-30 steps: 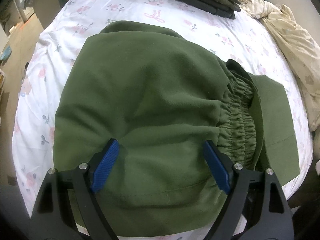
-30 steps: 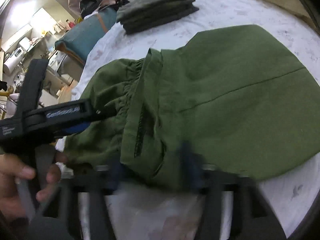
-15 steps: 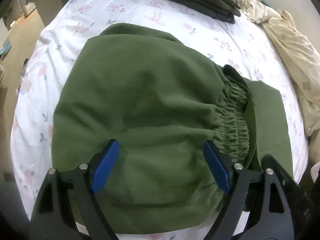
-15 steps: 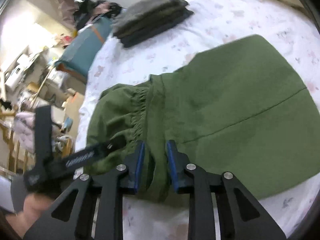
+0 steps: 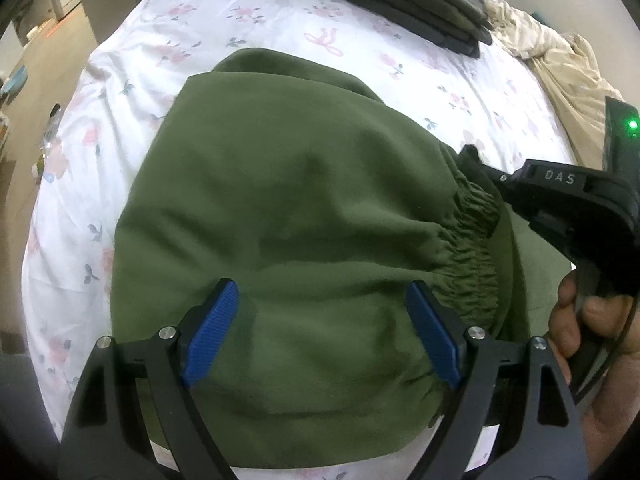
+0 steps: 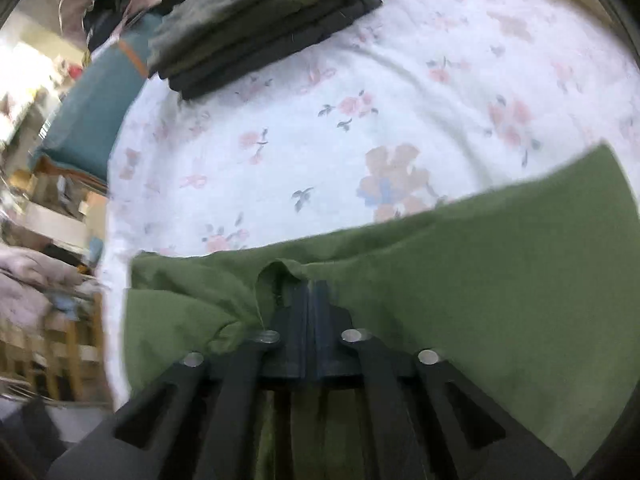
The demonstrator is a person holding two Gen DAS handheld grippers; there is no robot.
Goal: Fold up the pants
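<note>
- Left wrist view: your left gripper (image 5: 322,330) hangs over the green pants (image 5: 280,216) with its blue pads (image 5: 210,332) spread wide, one on each side of a broad stretch of cloth near the close edge of the bed (image 5: 132,80). The pads sit on top of the fabric and pinch none of it.
- The pants lie folded in a rounded heap across the near half of the bed, the gathered elastic waistband (image 5: 472,248) turned toward the right side.
- Your right gripper (image 5: 480,168) comes in from the right edge of that view with its tip at the waistband, and your right hand (image 5: 592,332) is wrapped round the handle.
- Right wrist view: the right gripper (image 6: 310,296) has its jaws brought together, having just been closing, with a raised fold of the pants (image 6: 480,280) at the tips. Blur keeps you from telling how much cloth is caught between them.
- From this side the pants cover the near edge of the bed (image 6: 280,140), and bare flowered sheet stretches beyond them.
- A stack of dark folded clothes (image 6: 260,24) lies near the far edge, well apart from the pants.
</note>
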